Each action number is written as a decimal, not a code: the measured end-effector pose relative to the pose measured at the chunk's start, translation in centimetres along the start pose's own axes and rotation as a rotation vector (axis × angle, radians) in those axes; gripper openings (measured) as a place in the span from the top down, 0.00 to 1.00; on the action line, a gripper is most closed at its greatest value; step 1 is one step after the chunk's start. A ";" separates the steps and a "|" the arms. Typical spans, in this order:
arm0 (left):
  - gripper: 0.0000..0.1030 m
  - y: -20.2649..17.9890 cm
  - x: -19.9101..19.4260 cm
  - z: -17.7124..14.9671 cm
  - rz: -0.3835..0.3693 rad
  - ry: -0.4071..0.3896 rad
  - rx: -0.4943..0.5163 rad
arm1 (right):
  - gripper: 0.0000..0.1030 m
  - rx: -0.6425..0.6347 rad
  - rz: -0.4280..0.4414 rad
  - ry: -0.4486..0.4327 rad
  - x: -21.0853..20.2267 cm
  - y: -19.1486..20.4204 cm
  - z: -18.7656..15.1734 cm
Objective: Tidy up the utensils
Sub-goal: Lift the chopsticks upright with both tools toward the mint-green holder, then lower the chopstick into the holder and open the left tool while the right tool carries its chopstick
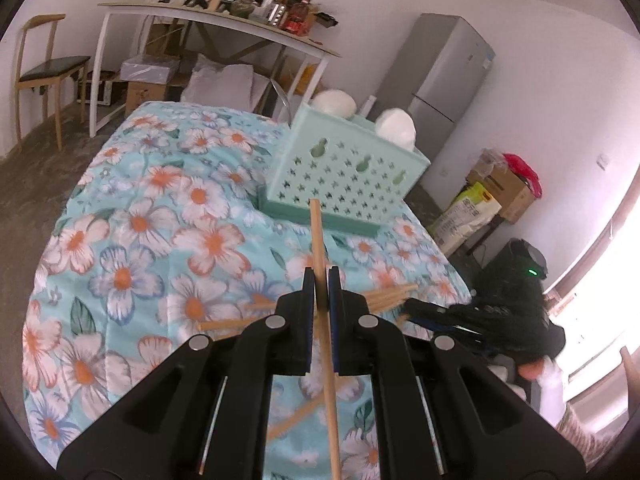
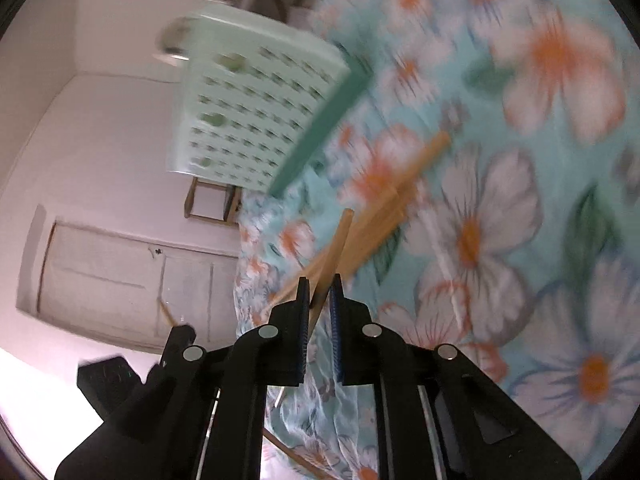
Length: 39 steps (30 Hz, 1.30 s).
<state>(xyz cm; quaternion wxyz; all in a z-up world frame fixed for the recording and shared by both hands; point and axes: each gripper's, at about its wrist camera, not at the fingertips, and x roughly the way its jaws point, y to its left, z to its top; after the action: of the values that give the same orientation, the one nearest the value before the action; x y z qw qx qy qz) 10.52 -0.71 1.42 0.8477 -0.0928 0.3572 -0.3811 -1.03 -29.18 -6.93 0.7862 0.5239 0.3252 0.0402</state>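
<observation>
My left gripper [image 1: 320, 280] is shut on a wooden chopstick [image 1: 318, 236] that points up and away toward a mint green perforated utensil basket [image 1: 344, 172] on the flowered tablecloth [image 1: 160, 220]. Several more chopsticks [image 1: 384, 298] lie loose on the cloth under and beside the gripper. My right gripper [image 2: 320, 288] is shut on another wooden chopstick [image 2: 340, 236], rolled on its side, with more chopsticks [image 2: 404, 184] on the cloth just beyond. The basket [image 2: 256, 116] shows blurred at the upper left of the right wrist view.
Two white round objects [image 1: 396, 128] sit in or behind the basket. The other hand-held gripper [image 1: 472, 316] shows at the table's right edge. A grey fridge [image 1: 436, 76], a cluttered desk [image 1: 224, 20] and a chair [image 1: 44, 72] stand beyond the table.
</observation>
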 end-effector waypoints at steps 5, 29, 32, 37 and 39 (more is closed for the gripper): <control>0.95 -1.8 -1.0 3.4 -0.005 -0.099 0.040 | 0.92 -0.168 -0.019 -0.091 -2.3 3.3 0.8; 0.95 -9.8 1.1 20.8 0.082 -0.529 0.175 | 0.94 -0.448 0.189 -0.294 -11.2 7.9 6.7; 0.95 -10.1 3.3 21.3 0.090 -0.507 0.178 | 0.94 -0.450 0.221 -0.305 -11.7 7.9 7.2; 0.95 -9.7 7.7 20.5 0.137 -0.440 0.193 | 0.94 -0.434 0.244 -0.309 -12.0 7.4 8.0; 0.95 -9.1 9.2 20.0 0.144 -0.396 0.181 | 0.94 -0.434 0.239 -0.309 -12.2 7.2 8.0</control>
<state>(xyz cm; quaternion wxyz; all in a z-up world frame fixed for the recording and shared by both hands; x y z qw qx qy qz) 22.95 -15.88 14.96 0.9311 -0.0635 0.1541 -0.3246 -4.19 -37.26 6.87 0.9098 0.3780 0.1213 0.1209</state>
